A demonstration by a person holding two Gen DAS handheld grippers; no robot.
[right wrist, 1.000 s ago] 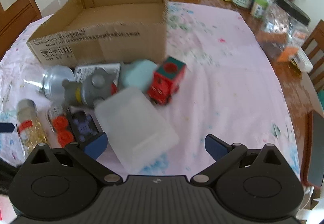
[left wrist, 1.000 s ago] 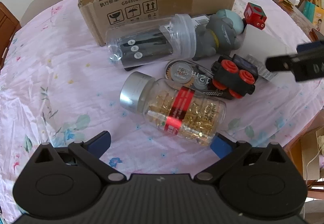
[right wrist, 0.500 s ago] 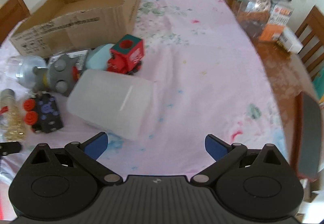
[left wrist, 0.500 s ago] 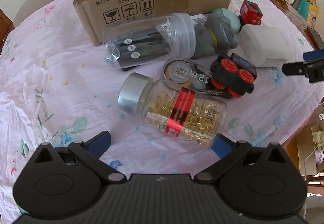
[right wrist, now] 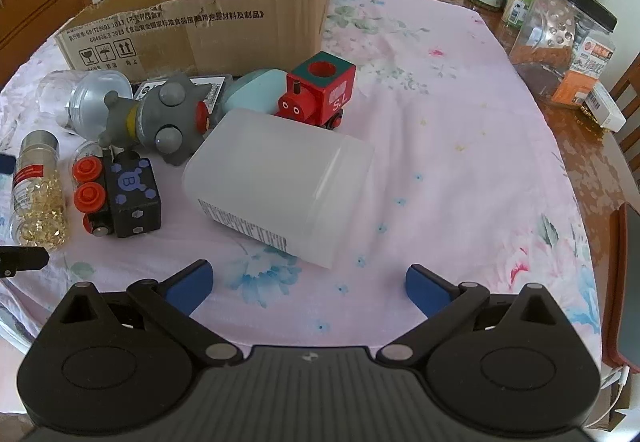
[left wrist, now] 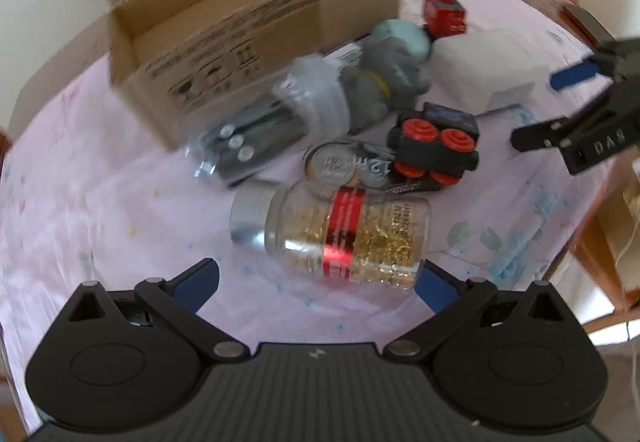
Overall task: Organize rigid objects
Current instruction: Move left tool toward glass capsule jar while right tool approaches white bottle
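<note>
The left gripper (left wrist: 318, 280) is spread wide and holds nothing; just ahead of its fingertips lies a clear glass bottle of golden capsules with a silver cap and red band (left wrist: 340, 238), its long axis running across the gap, cap toward the left finger. The right gripper (right wrist: 308, 280) is likewise spread and empty; a frosted white plastic jar (right wrist: 276, 186) lies on its side just beyond the fingers, nearer the left one, long axis angled across, wider lid end toward the right.
</note>
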